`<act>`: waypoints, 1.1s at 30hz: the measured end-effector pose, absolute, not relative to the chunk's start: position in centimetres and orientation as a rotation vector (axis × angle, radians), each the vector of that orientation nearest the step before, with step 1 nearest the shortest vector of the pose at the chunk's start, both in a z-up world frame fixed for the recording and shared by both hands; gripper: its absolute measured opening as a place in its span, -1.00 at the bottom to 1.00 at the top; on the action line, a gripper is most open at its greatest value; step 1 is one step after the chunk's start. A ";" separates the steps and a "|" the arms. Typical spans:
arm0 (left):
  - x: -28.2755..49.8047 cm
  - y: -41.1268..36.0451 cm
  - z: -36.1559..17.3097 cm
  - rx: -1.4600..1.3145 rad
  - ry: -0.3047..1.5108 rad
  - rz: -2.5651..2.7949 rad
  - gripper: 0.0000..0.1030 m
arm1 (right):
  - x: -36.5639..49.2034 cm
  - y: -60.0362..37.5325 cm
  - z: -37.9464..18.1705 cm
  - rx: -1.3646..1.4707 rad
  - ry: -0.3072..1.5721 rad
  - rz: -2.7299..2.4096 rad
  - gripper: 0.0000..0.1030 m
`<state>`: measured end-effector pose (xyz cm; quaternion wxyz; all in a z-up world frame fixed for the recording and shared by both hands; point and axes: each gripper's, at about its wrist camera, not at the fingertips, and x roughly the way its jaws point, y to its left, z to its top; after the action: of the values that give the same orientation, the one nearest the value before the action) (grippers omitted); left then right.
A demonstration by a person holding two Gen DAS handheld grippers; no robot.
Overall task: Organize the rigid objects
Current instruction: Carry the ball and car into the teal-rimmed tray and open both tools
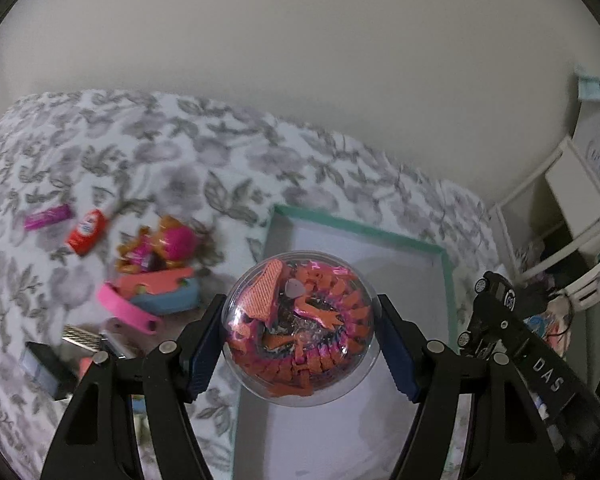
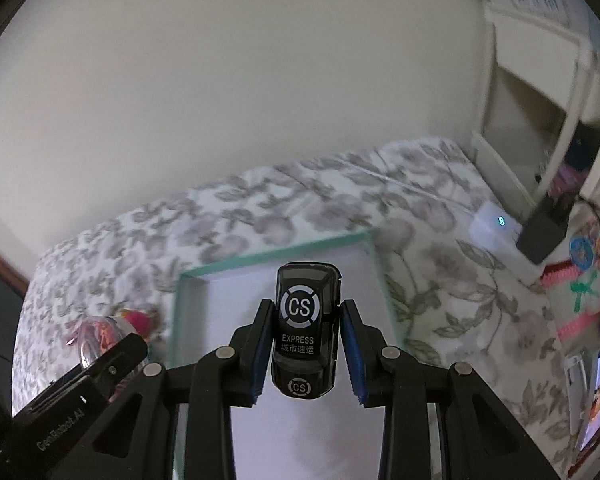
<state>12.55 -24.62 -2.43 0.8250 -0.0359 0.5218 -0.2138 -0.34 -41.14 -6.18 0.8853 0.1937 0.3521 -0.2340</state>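
To the far left of the left gripper (image 1: 300,328), on the floral bedspread (image 1: 148,160), lay a magenta tube (image 1: 47,216) and just right of it a red tube (image 1: 87,232); both were blurred. Nearer the claw's left finger sat a heap of toys (image 1: 156,268) in pink, orange and blue, with a pink strap (image 1: 128,308) across its front.

The left gripper stood fairly wide, its blue pads pressed on either side of a clear plastic ball (image 1: 300,328). Inside the ball a jointed orange and pink figure lay coiled, ridged segments ringing the rim and a mesh-textured wing at the upper left. The ball hung over the white floor of a shallow box with a teal rim (image 1: 446,280), which lay beneath and beyond the claw.

To the right, the right gripper (image 2: 306,336) was closed narrowly on a glossy black toy van (image 2: 306,320), nose pointing away from the camera, its roof marked with a white ringed "CS" and "EXPRESS". The van also hung above the box (image 2: 276,256)
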 end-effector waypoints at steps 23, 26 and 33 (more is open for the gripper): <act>12.2 -29.4 -9.2 0.138 1.154 -0.485 0.41 | 2.2 -44.0 -14.3 0.415 0.919 -0.535 -0.32; 12.0 -29.7 -9.7 0.159 1.164 -0.500 0.41 | 2.3 -44.0 -15.1 0.419 0.939 -0.535 -0.31; 11.9 -29.8 -10.4 0.179 1.172 -0.507 0.42 | 2.3 -43.8 -15.5 0.409 0.936 -0.532 -0.31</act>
<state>11.87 -29.78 -10.44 0.7992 0.0834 0.5463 -0.2364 2.26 -43.84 -15.47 0.8387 0.1934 0.4424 -0.2518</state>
